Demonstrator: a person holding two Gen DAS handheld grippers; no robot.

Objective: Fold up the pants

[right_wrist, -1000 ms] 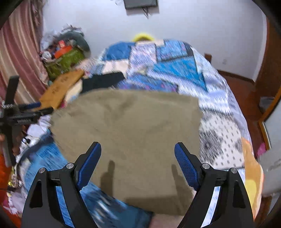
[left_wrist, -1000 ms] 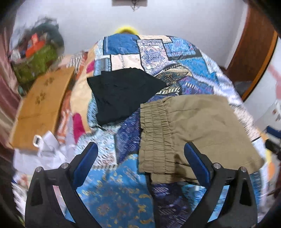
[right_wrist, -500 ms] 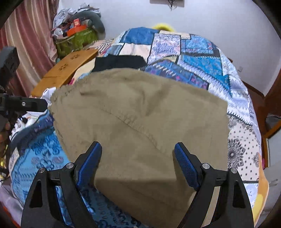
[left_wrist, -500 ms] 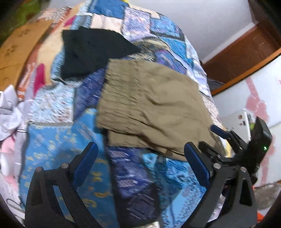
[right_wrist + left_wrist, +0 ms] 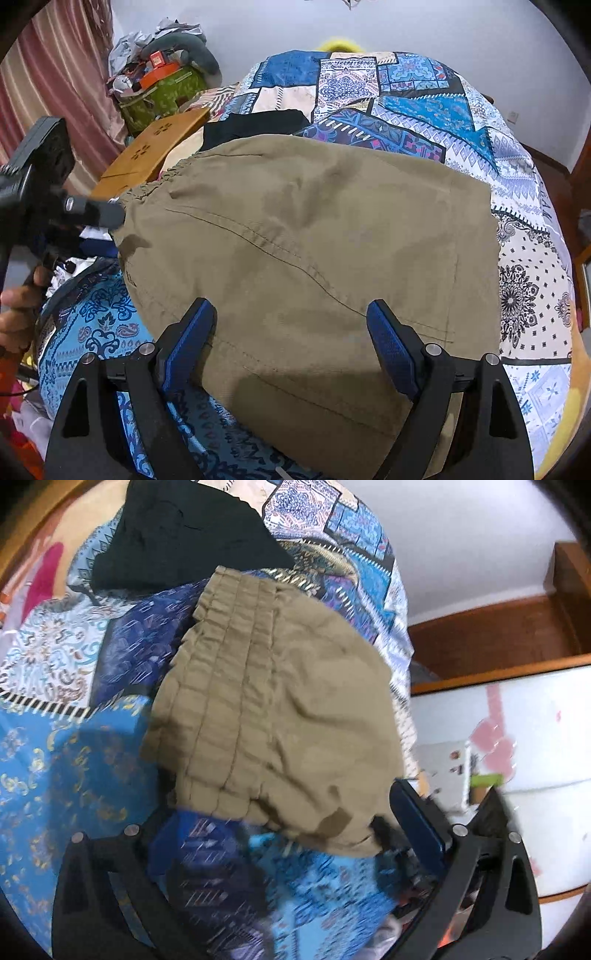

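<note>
Left wrist view: the left tool (image 5: 280, 834) has been swung closer to the pants (image 5: 273, 709), folded on the bed (image 5: 66, 760). Both tools are released; the right tool (image 5: 291, 332) is held over the pants, so the fold appears complete.

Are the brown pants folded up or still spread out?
Folded. The brown pants lie as one compact block on the quilt, waistband bunched at one end, no separate legs showing.
</note>
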